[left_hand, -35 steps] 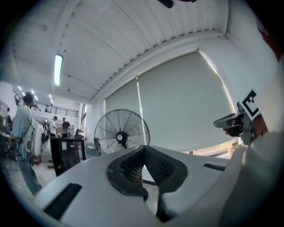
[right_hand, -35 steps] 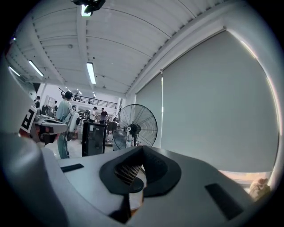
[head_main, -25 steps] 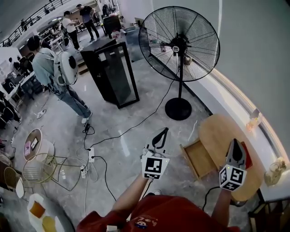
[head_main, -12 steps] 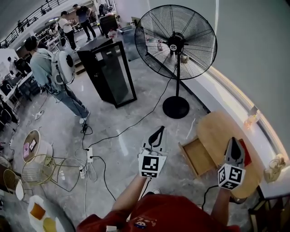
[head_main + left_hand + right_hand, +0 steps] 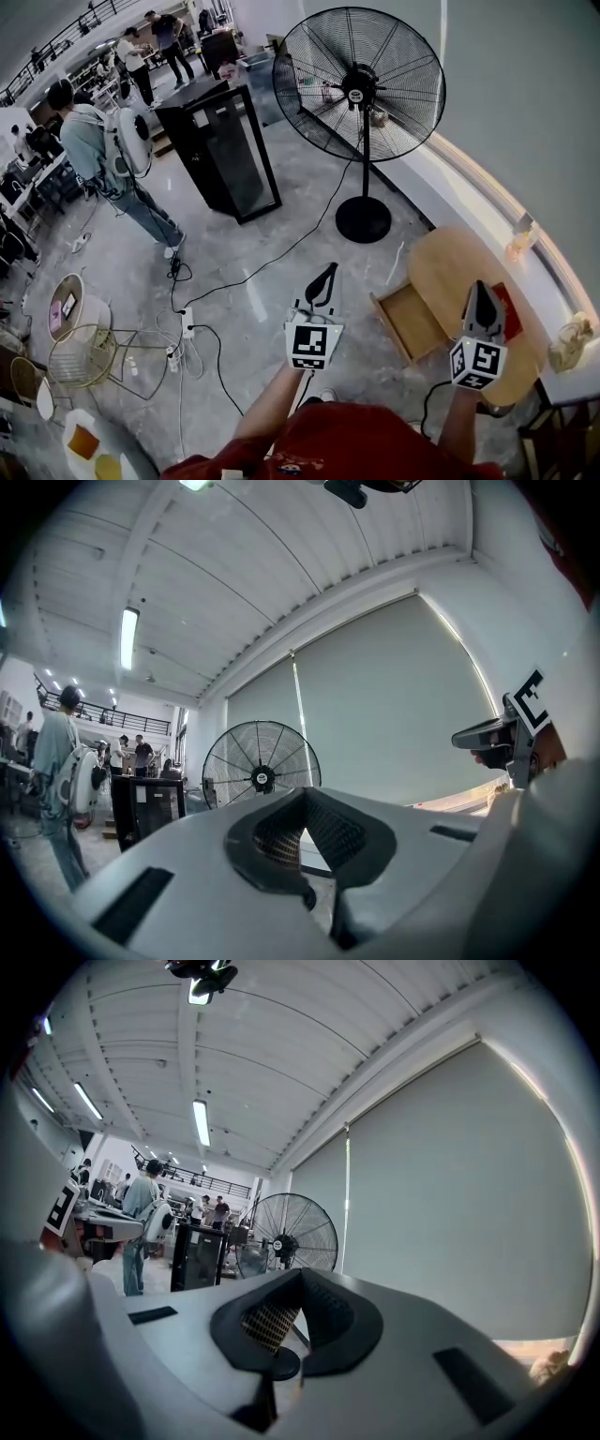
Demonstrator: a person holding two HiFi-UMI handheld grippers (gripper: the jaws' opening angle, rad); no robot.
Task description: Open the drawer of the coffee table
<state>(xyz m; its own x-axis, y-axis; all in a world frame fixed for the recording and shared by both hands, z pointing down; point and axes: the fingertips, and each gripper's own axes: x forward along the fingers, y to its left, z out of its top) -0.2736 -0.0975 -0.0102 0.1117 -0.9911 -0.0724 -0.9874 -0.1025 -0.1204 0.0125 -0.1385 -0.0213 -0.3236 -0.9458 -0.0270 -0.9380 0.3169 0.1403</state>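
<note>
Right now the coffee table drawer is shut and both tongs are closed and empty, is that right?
Not quite. The drawer of the coffee table stands pulled out, as the head view shows. The left tongs and right tongs are closed and empty, as you said.

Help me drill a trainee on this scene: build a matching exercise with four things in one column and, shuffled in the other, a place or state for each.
Things
1. drawer
2. fan
3. left gripper
4. black cabinet

Places and states
a. jaws together, nothing between them
b. pulled out of the coffee table
c. upright on a round base
d. on the floor, left of the fan in the head view

Pairs: 1-b, 2-c, 3-a, 4-d
</note>
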